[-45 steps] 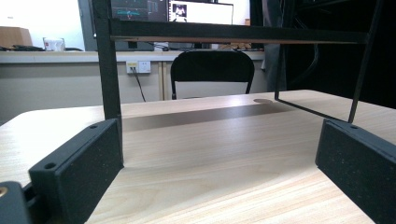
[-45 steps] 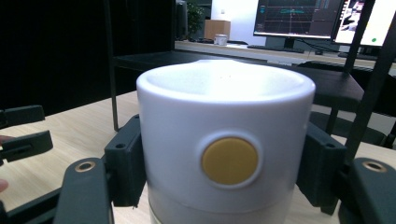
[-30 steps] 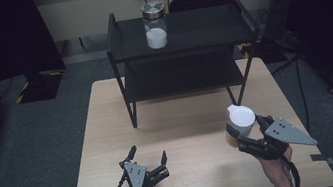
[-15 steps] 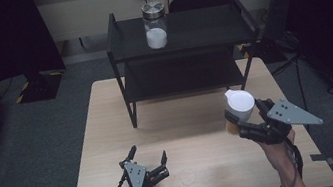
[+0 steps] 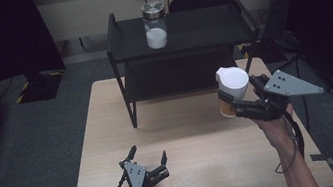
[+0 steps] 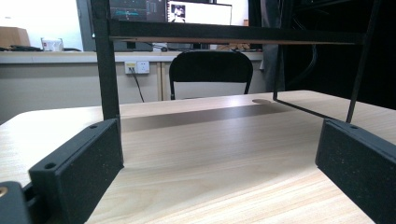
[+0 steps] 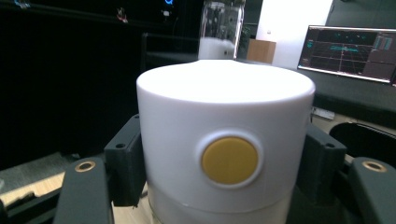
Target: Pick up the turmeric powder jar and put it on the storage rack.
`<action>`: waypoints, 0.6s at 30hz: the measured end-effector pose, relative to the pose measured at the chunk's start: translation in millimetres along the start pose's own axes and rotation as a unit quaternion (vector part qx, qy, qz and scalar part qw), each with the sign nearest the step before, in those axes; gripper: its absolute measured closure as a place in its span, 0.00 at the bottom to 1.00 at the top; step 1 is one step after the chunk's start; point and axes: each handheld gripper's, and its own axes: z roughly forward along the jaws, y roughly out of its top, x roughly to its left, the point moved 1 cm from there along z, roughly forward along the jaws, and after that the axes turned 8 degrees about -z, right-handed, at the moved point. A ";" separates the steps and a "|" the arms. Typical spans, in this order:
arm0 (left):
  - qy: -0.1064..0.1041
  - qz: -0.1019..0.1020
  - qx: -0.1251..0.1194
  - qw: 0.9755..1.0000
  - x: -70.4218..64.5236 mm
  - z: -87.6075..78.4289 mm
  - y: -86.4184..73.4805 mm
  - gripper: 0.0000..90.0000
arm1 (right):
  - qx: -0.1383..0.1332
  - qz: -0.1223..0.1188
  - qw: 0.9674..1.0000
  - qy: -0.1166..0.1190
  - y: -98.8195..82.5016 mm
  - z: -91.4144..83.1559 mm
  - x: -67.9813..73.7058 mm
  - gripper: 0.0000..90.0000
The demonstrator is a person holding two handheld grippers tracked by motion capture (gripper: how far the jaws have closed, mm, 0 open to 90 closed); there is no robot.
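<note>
While the right gripper [image 5: 236, 96] holds the white-lidded cup [image 5: 233, 90] clamped in the air just in front of the black shelf rack [image 5: 182, 45], pickup looks done and placing remains, with the left gripper [image 5: 148, 155] spread wide and empty, well short of the rack.

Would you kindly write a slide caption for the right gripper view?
Right gripper clamps a white canister with a yellow button; a glass jar stands behind.
</note>
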 end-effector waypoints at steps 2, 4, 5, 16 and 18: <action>0.000 0.000 0.000 1.000 0.0 0.0 0.0 0.00 | -0.007 0.005 1.000 0.005 3.2 2.7 -5.2 0.34; 0.000 0.000 0.000 1.000 -0.1 0.1 0.1 0.00 | -0.012 0.007 1.000 0.008 7.4 5.0 -9.8 0.34; 0.001 0.000 0.000 1.000 -0.1 0.1 0.1 0.00 | -0.014 0.007 1.000 0.009 9.9 6.2 -12.0 0.34; 0.001 0.000 0.000 1.000 -0.1 0.0 0.0 0.00 | -0.040 0.009 0.999 0.019 34.9 20.4 -40.0 0.34; 0.001 0.000 0.000 1.000 -0.1 0.1 0.0 0.00 | -0.045 0.011 0.999 0.015 38.4 22.8 -44.8 0.34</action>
